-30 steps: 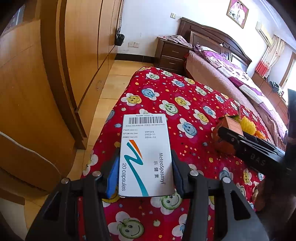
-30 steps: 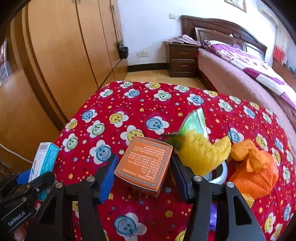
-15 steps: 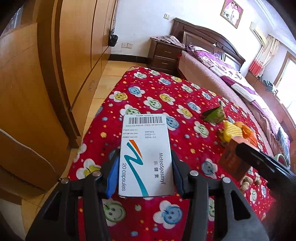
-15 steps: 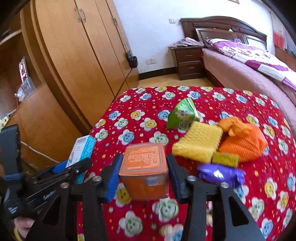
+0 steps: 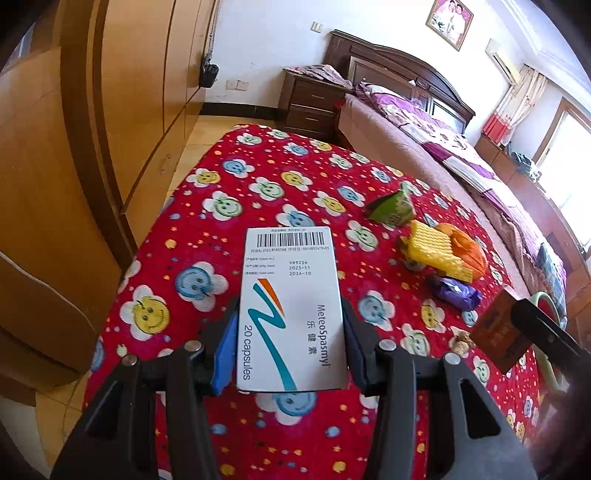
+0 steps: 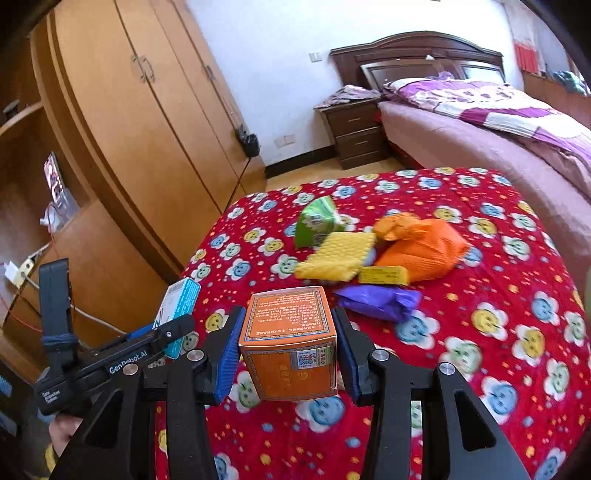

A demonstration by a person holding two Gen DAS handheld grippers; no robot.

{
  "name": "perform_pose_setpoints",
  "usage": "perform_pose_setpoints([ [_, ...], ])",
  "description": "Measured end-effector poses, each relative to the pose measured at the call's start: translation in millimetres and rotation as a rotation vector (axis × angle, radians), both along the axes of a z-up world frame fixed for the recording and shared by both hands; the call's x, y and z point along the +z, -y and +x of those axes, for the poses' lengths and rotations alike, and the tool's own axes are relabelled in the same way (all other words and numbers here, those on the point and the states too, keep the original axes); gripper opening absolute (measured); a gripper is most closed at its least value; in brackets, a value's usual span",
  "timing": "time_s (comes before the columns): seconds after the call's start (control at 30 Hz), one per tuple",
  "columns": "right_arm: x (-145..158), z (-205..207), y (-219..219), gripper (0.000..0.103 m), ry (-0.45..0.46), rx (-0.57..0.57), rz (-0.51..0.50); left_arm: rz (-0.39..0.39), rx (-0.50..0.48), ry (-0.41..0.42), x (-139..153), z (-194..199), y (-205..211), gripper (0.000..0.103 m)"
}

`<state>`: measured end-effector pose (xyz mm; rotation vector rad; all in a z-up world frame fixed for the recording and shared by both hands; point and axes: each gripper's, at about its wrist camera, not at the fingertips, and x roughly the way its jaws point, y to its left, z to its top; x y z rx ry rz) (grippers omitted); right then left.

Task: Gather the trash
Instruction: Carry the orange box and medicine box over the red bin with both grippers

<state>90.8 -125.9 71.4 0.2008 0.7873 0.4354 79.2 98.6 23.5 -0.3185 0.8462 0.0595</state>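
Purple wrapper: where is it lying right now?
The purple wrapper lies on the red smiley-print cloth, just in front of the yellow sponge and orange bag, right of the held orange box.

You are standing in a home bedroom: a dark wooden bed (image 6: 480, 122) with purple bedding, a matching nightstand (image 6: 354, 129), tall wooden wardrobes (image 6: 147, 122), a framed portrait (image 5: 448, 22) on the white wall and a curtained window (image 5: 517, 107) all show it.
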Motion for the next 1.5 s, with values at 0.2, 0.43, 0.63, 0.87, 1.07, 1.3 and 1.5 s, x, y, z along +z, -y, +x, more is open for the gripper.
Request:
perform_pose_setpoints([
  [0.2, 5, -15, 34, 0.047, 0.009, -0.070, 0.015, -0.012, -0.039, 0.001, 4, -2, 17, 0.051],
  [0.43, 13, -30, 69, 0.047, 0.035, -0.143, 0.025, -0.021, -0.092, 0.001, 10, -2, 39, 0.051],
  [0.63, 17, -40, 99, 0.047, 0.038, -0.199, 0.048, -0.033, -0.134, -0.015, 11, 1, 59, 0.051],
  [0.87, 23, -54, 135, 0.047, 0.051, -0.274, 0.060, -0.061, -0.205, -0.027, 16, 5, 86, 0.051],
  [1.07, 25, -64, 162, 0.047, 0.063, -0.329, 0.081, -0.067, -0.270, -0.037, 20, 6, 113, 0.051],
  [1.3, 29, -74, 191, 0.047, 0.083, -0.389, 0.090, -0.070, -0.330, -0.046, 23, 10, 139, 0.051],
  [1.5, 29, -80, 211, 0.047, 0.091, -0.429, 0.092, -0.064, -0.384, -0.049, 27, 14, 165, 0.051],
])
